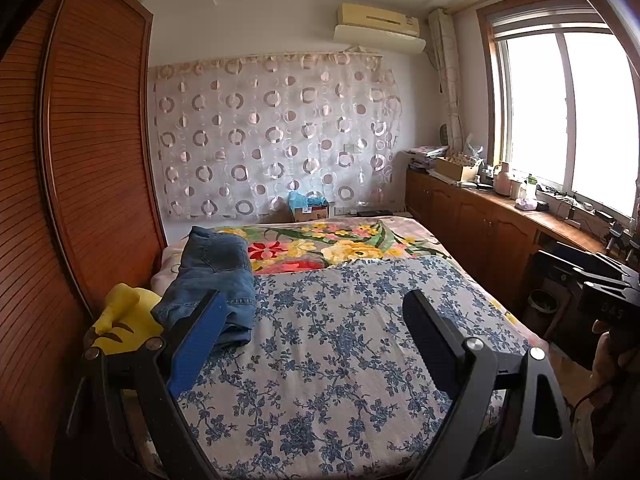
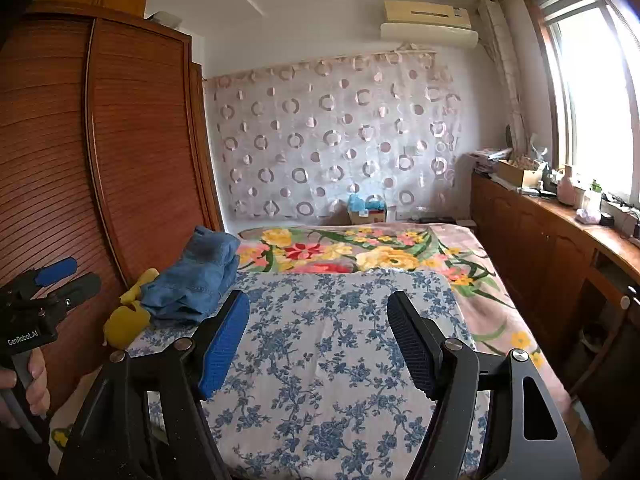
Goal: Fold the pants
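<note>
Blue denim pants (image 1: 212,276) lie in a loose bundle on the left side of the bed, partly on the blue-flowered sheet (image 1: 328,340). In the right wrist view the pants (image 2: 192,280) lie ahead and to the left. My left gripper (image 1: 316,304) hovers open over the sheet, nothing between its fingers. Its blue-padded left finger (image 1: 196,344) overlaps the near end of the pants in the picture. My right gripper (image 2: 318,300) is also open and empty above the sheet. The left gripper (image 2: 66,278) shows at that view's left edge, held by a hand.
A yellow plush toy (image 1: 120,320) lies against the pants at the bed's left edge, beside the slatted wooden wardrobe (image 1: 92,160). A bright flowered blanket (image 1: 332,248) covers the far half. Wooden cabinets (image 1: 480,232) with clutter run under the window on the right.
</note>
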Available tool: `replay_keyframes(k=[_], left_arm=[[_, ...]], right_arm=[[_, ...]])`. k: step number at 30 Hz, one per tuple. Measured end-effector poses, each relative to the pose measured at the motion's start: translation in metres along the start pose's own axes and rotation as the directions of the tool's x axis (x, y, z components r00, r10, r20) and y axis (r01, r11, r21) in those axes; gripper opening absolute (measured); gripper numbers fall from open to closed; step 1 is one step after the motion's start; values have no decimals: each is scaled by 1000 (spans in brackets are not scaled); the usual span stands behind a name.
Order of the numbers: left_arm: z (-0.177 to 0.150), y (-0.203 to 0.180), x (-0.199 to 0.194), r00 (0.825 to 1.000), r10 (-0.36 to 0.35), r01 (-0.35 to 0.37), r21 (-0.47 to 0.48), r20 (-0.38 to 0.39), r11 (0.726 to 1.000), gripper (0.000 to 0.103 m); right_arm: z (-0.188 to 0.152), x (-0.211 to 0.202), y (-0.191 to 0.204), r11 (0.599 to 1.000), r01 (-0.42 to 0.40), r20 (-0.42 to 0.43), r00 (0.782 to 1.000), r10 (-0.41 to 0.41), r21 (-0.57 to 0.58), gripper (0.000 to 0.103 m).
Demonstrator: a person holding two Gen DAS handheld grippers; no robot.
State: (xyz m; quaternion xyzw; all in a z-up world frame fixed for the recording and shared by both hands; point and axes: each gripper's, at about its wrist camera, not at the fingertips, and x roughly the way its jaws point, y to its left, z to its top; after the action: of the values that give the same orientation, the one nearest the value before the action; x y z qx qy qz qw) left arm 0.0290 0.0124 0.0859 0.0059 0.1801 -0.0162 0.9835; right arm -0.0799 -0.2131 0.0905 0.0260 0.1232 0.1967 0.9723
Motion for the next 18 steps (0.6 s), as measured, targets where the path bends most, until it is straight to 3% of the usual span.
replay_keyframes(k=[18], left_arm=[[1,-1,-1,1000,1,-1,-1,-2,1000,90]], right_arm=[[1,-2,-2,1000,-3,2,1000,3,-12,73]])
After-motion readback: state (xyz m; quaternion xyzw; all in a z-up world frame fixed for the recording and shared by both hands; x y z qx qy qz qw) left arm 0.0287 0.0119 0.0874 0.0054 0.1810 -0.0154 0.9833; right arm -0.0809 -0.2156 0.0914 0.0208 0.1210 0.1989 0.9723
